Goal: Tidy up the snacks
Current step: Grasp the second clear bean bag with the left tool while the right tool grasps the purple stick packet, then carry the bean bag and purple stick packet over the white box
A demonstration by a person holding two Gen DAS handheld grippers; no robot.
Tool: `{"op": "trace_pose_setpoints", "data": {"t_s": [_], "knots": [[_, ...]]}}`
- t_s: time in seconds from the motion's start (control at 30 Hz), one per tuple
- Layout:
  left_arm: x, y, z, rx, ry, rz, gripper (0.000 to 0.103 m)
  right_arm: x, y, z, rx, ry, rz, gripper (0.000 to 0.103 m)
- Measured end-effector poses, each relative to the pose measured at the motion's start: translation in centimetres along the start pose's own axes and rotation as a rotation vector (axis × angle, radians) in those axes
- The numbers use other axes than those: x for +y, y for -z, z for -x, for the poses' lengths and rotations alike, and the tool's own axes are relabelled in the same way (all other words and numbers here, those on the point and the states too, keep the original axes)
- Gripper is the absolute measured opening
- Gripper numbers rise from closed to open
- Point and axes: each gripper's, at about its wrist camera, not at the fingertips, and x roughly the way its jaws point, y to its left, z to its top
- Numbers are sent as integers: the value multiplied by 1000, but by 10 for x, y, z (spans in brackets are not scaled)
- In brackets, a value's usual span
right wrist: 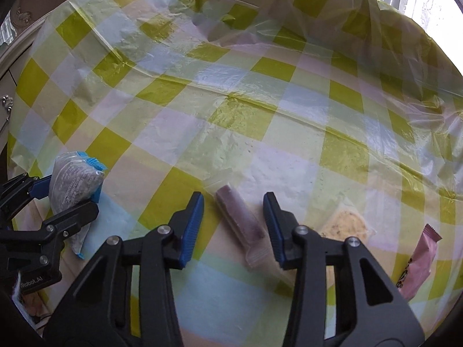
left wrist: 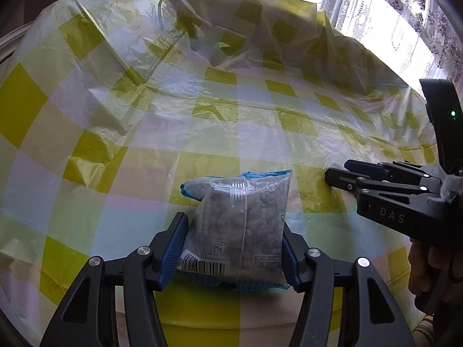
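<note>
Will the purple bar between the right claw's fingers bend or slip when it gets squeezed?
The purple bar looks firm and straight, so it probably won't bend much. Its clear wrapper looks glossy, so it might slip. The right gripper stands open around it.

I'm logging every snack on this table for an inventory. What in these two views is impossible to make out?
- Pink wrapper, right wrist view: lettering blurred, lower end cut off by the fisheye edge.
- Pale packet, right wrist view: partly behind the right tongs; contents unclear.
- Blue-edged packet, left wrist view: held by the left tongs, print too small to read.
- Purple bar: blurred, no label legible.
</note>
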Motion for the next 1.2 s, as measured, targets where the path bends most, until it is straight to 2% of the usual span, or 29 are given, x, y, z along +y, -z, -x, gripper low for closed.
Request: {"op": "trace_pose_setpoints", "data": {"t_s": [0.03, 0.2, 0.33, 0.8, 0.87, 0.93, 1.2], "knots": [[0, 0, 0, -1, 1, 0, 59, 0, 0, 0, 3, 6, -7, 37], [0, 0, 0, -3, 2, 1, 59, -2, 6, 5, -2, 8, -13, 30], [0, 0, -1, -2, -1, -2, 59, -2, 12, 11, -2, 5, -15, 18], [-6, 5, 2, 33, -41, -22, 58, 11, 55, 39, 44, 51, -39, 16], [-8, 6, 5, 38, -46, -21, 57, 12, 61, 44, 50, 54, -41, 16], [-10, 7, 9, 34, -46, -24, 51, 12, 67, 48, 57, 56, -44, 16], [-23, 14, 22, 41, -22, -32, 48, 6, 83, 61, 86, 53, -77, 15]]}}
